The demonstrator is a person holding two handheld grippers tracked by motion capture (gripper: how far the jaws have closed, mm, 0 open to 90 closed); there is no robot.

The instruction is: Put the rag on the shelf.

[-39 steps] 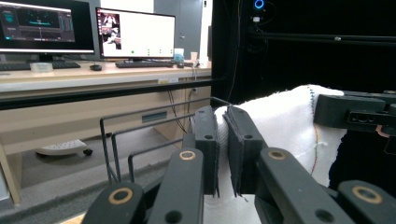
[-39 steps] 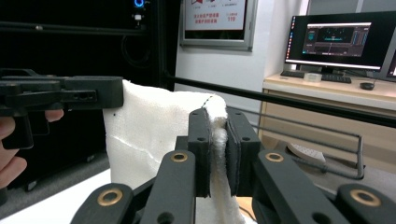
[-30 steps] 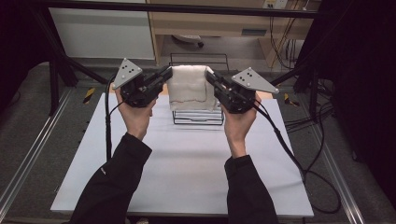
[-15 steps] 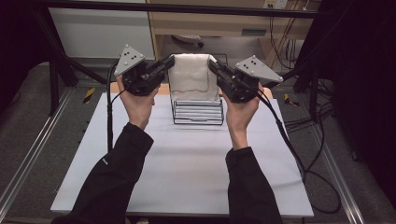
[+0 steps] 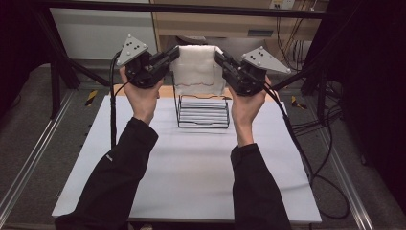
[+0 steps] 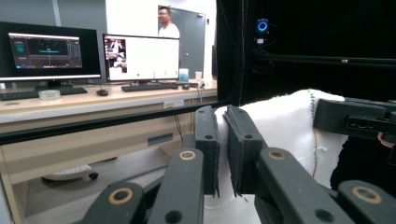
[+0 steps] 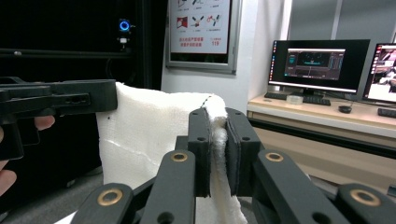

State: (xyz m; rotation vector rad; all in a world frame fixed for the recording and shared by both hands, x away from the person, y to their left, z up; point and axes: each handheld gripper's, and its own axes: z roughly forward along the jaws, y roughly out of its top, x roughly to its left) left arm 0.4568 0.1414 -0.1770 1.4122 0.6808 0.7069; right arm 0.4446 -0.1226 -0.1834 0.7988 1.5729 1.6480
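Observation:
A white towel (image 5: 196, 69) hangs spread between both grippers, lifted above a black wire rack (image 5: 202, 111) at the far side of the white table (image 5: 191, 167). My left gripper (image 5: 174, 51) is shut on the towel's upper left corner; in the left gripper view its jaws pinch the white towel (image 6: 280, 126) edge at the left gripper (image 6: 223, 140). My right gripper (image 5: 219, 56) is shut on the upper right corner, and the right gripper view has the white towel (image 7: 149, 130) clamped in the right gripper (image 7: 218, 149). The towel's lower edge hangs just above the rack.
A wooden desk with monitors (image 6: 93, 51) and keyboards stands beyond the table. Black frame bars (image 5: 191, 8) cross overhead. Cables (image 5: 306, 153) trail off the table's right side. A person (image 6: 166, 23) stands far off by a door.
Both grippers have risen and moved away from the person, lifting the towel higher above the wire rack and stretching it flat between them.

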